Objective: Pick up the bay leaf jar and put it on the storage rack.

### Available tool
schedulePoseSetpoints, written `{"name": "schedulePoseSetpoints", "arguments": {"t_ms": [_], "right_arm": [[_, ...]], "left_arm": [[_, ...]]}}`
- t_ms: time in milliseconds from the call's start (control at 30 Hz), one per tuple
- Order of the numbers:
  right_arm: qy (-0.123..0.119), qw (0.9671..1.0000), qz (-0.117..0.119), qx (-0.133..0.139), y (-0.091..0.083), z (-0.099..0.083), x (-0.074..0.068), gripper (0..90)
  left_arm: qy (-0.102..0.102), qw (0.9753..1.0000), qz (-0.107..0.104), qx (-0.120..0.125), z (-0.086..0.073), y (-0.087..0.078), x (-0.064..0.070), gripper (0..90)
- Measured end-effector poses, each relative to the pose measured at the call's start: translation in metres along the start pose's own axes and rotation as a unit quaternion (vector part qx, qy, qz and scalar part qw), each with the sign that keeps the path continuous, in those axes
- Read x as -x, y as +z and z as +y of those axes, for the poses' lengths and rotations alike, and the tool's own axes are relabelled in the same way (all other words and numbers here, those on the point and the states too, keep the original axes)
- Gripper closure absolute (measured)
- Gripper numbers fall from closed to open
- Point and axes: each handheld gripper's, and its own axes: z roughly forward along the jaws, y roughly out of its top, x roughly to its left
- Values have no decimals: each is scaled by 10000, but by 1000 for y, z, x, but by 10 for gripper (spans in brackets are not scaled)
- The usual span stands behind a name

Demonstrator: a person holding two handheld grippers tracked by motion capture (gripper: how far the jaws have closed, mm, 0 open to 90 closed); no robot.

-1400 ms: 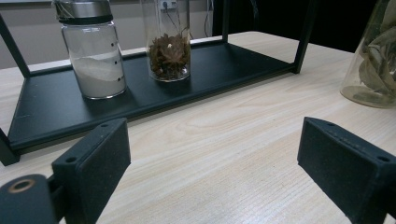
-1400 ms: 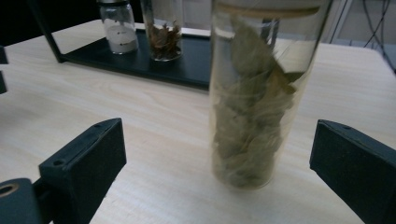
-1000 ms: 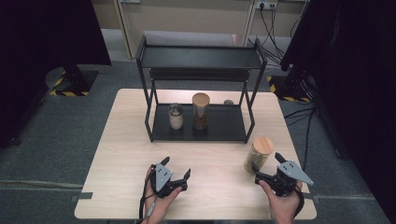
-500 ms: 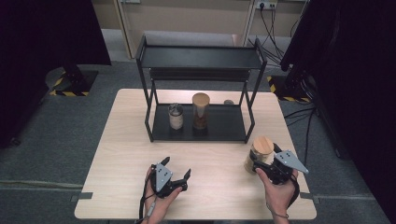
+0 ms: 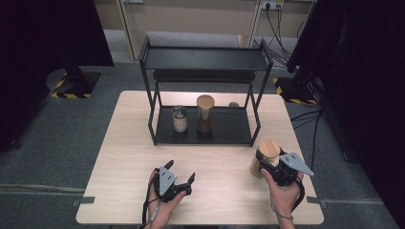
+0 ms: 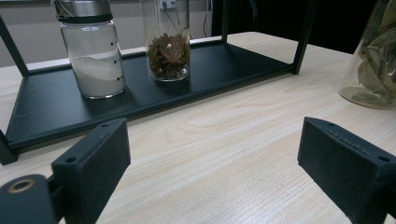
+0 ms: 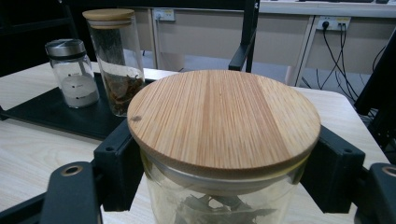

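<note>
**Right gripper at the leaf jar, lift not begun**

Glass jar with bamboo lid [image 5: 265,157] stands on the desk near its right edge, toward the near right corner, just in front of the rack's right leg. Dried leaves inside. Right gripper [image 5: 268,167] is around it: the right gripper view has one black finger [image 7: 119,164] on either side of the glass just under the lid. Pads look against or very near the glass; a firm clamp cannot be told. Jar appears to sit on the desk.

Left gripper [image 5: 180,177] rests low near the near edge, left of centre, fingers spread wide with nothing between them.

Black rack [image 5: 204,131] at the far middle of the desk. Its lower shelf carries a small metal-capped jar of white powder [image 5: 179,119] and a tall bamboo-lidded jar [image 5: 205,113], side by side, apart.

Judgement: grasp stage only. Left to do, likely: close, lift, carry to the rack.
</note>
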Motion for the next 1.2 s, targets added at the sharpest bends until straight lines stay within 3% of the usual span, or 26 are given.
{"name": "schedulePoseSetpoints", "arguments": {"t_ms": [367,733,1200], "right_arm": [[62,9999,45,84,-4,2,-1,253],[-52,9996,215,192,-8,16,-16,253],[-160,9989,329,285,2,32,-34,254]], "left_arm": [[-3,10000,-2,0,0,0,0,87],[-13,10000,-3,2,0,0,0,87],[-4,10000,-3,10,0,0,0,87]]}}
